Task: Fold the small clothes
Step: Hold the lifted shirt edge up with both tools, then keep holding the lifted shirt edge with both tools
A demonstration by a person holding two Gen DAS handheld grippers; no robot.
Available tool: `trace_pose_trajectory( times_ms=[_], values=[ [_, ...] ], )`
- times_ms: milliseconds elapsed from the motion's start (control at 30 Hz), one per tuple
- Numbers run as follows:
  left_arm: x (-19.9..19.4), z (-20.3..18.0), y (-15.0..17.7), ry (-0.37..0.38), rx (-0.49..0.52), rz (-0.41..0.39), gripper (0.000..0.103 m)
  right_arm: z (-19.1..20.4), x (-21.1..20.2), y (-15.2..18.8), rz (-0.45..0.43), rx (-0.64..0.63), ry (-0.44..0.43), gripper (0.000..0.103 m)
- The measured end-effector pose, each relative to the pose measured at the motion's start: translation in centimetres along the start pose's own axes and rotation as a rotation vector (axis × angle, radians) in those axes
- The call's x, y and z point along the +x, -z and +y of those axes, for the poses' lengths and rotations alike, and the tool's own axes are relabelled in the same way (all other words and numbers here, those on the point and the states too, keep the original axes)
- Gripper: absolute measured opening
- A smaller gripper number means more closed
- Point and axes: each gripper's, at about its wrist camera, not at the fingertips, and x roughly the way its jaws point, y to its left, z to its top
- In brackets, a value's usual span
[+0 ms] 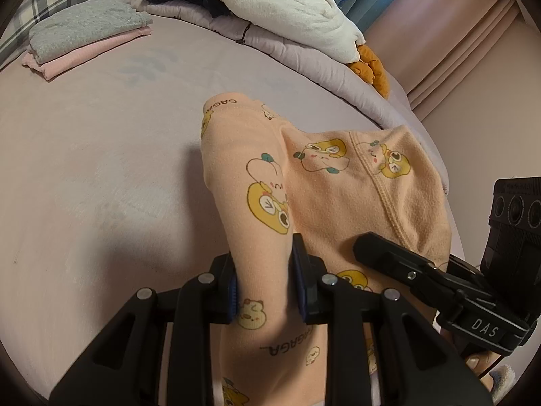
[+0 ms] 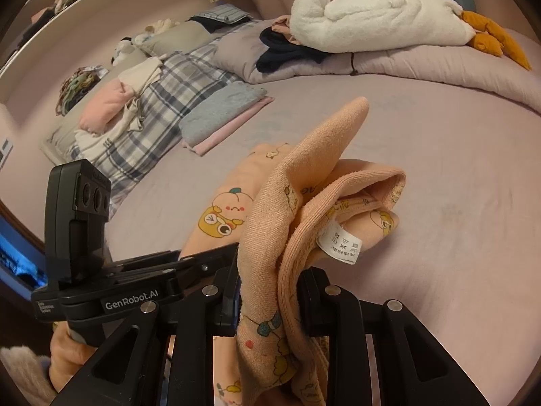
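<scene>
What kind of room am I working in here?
Most likely a bedroom: the work surface is a bed with a pink sheet, a plaid pillow, and a folded quilt carrying a white plush toy.

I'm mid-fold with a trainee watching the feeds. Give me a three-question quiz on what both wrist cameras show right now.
1. True or false: the left gripper is open and empty.
2. Which lies on top of the folded stack on the bed? A) grey folded cloth B) pink folded cloth C) a blue towel
3. What small white item hangs from the peach printed garment near the right gripper?

Key
1. False: its pads are clamped on the peach printed garment.
2. A: the grey cloth lies on the pink one.
3. The care label.
</scene>
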Motion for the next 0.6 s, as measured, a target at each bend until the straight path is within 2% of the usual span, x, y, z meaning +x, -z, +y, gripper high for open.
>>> trace_pose_trajectory(
  times_ms=[600],
  values=[
    [2.1,-0.7,-0.8,0.007,0.012,0.029,0.026,-1.6,-0.1,0.0,-0.002,0.053,0.009,0.028]
  ],
)
